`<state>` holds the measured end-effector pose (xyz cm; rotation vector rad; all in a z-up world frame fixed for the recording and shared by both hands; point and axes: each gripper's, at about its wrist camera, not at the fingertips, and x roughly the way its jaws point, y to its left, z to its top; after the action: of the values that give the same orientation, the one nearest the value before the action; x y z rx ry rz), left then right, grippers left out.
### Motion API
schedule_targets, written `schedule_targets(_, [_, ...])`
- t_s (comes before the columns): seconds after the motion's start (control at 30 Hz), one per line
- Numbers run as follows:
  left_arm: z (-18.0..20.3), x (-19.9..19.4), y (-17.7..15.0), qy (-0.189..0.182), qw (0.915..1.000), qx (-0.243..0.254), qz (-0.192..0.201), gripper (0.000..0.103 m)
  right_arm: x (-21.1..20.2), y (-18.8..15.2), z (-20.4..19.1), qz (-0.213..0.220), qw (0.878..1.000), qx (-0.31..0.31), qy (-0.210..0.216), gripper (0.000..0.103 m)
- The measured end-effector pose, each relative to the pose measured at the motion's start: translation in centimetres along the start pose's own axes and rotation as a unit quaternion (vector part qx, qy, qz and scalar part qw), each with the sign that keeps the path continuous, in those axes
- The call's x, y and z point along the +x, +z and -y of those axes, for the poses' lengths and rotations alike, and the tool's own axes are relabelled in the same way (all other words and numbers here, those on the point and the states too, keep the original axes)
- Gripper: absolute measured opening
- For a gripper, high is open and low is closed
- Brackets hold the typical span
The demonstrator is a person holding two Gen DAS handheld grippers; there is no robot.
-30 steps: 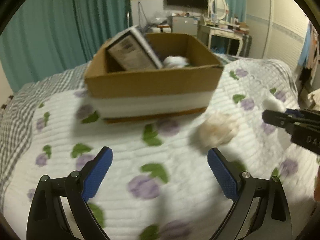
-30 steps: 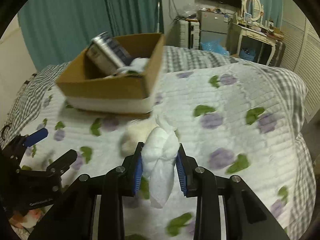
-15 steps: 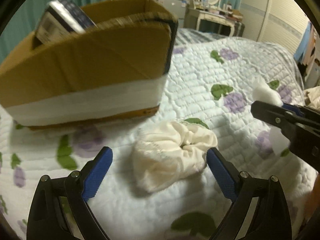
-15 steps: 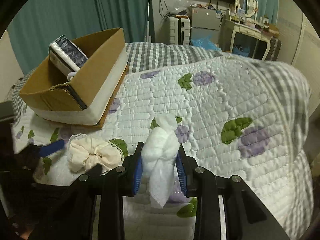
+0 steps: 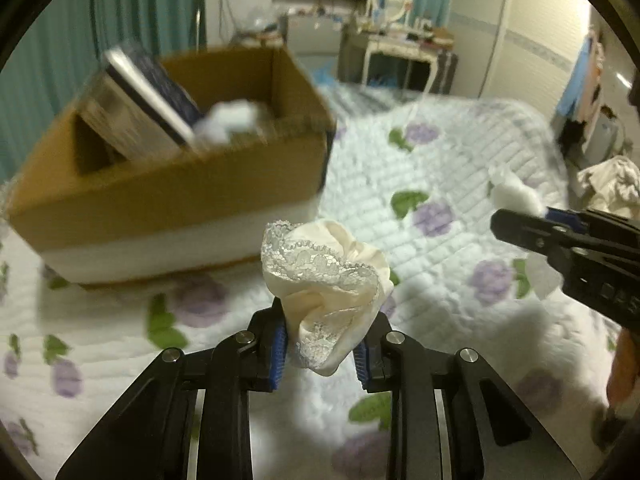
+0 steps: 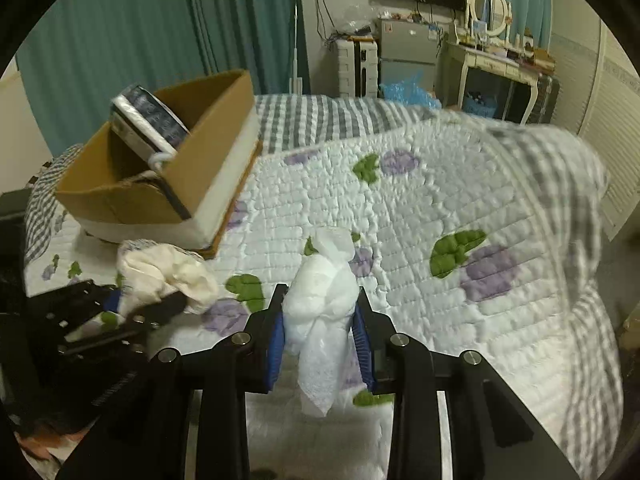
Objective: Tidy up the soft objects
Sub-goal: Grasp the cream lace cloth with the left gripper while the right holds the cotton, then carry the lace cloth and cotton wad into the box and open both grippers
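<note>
My left gripper (image 5: 320, 354) is shut on a cream lace-edged scrunchie (image 5: 326, 276) and holds it above the quilt, in front of the cardboard box (image 5: 168, 196). The scrunchie also shows in the right wrist view (image 6: 168, 276). My right gripper (image 6: 322, 350) is shut on a white cotton wad (image 6: 322, 304), held above the quilt to the right of the box (image 6: 160, 200). In the left wrist view the right gripper (image 5: 560, 236) comes in from the right with the wad (image 5: 514, 196) at its tip. The box holds a dark packet (image 5: 144, 108) and something white.
A white quilt with purple flowers and green leaves (image 6: 460, 220) covers the bed, with a checked blanket (image 6: 344, 120) behind. Teal curtains, a dresser with a mirror (image 6: 488, 4) and a wardrobe stand beyond the bed.
My left gripper closed on the scrunchie and lifted it off the quilt. The right gripper kept its hold on the cotton wad and shifted slightly.
</note>
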<state>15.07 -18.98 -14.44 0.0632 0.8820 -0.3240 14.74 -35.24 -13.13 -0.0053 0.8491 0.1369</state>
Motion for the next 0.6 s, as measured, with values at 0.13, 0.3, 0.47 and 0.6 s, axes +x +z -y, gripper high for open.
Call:
schedule_targets(0.13, [-0.7,-5.5,0.3,0.0,0.9987,0.02,0.046,0.026,-3.6,1.3,-1.2,0.02,1.0,-0.011,-0.003,0.03])
schedule_targets(0.3, [-3.2,-12.5,2.0,-0.002,0.9946,0.018,0.103,0.029,-8.7,4.2,-5.0,0.065,0.997,-0.041,0.002,0.03])
schedule_targets(0.47, [-6.4,-16.3,4.2,0.028,0.9899,0.014,0.139,0.029,-10.6,7.2,-9.2,0.089,0.994,-0.06,0.031,0.03])
schedule_targets(0.6, [-8.5,-15.7,6.0,0.038,0.9885,0.011,0.146,0.029,-10.1,9.7,-12.8,0.107,0.99,-0.073,0.053,0.03])
